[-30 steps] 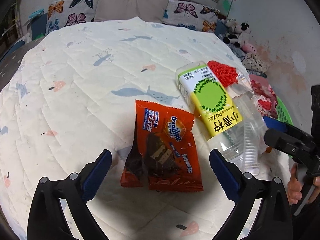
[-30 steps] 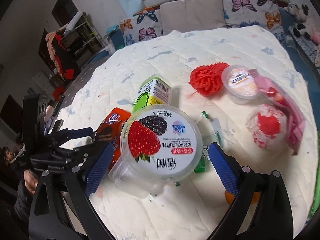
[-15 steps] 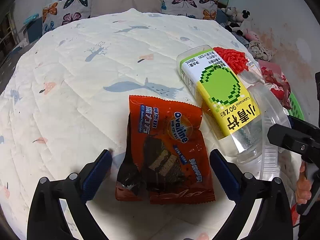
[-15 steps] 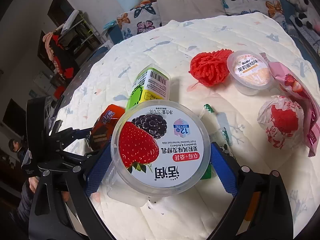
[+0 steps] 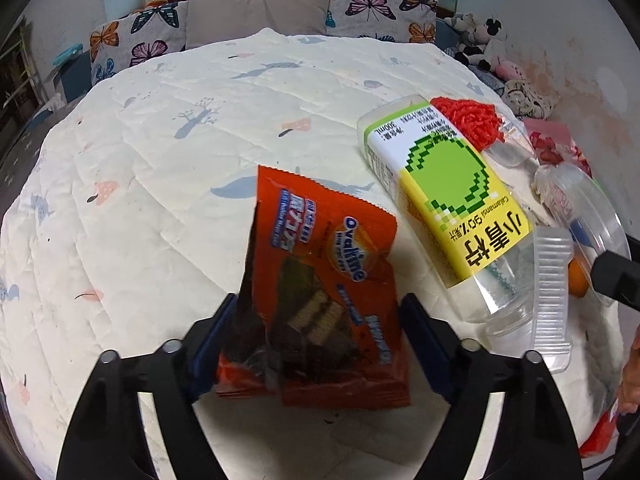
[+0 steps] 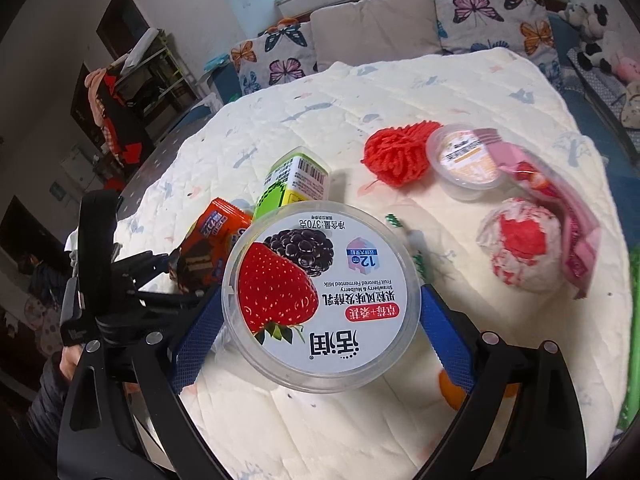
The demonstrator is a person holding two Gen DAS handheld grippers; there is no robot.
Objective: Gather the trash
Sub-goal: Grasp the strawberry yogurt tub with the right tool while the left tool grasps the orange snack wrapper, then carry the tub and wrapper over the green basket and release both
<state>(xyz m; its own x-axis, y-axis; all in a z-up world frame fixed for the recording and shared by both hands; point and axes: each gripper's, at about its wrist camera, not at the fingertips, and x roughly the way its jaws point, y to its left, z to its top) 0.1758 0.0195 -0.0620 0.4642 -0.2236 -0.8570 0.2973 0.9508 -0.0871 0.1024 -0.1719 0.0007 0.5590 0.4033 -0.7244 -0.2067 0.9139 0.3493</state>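
Observation:
An orange snack wrapper [image 5: 320, 264] lies on the quilted bed [image 5: 160, 160], and between the blue pads of my left gripper [image 5: 316, 328] it is bunched and tipped up. The jaws are closing, with both pads pressing its sides. My right gripper [image 6: 320, 320] is shut on a clear yogurt tub [image 6: 320, 292] with a strawberry lid, tilted toward the camera. In the right wrist view the orange wrapper [image 6: 208, 248] shows to the left of the tub. A green and yellow drink bottle [image 5: 448, 184] lies just right of the wrapper.
A red yarn ball [image 6: 400, 156], a small pudding cup [image 6: 466, 160], a pink packet [image 6: 560, 216] and a crumpled red-and-white wrapper [image 6: 520, 244] lie at the right. Butterfly pillows [image 5: 152, 44] line the far edge. Something green [image 6: 632, 320] stands beside the bed on the right.
My left jaws have narrowed onto the orange wrapper, which has buckled and risen at its far end. The right gripper's pads have come in against the yogurt tub's sides.

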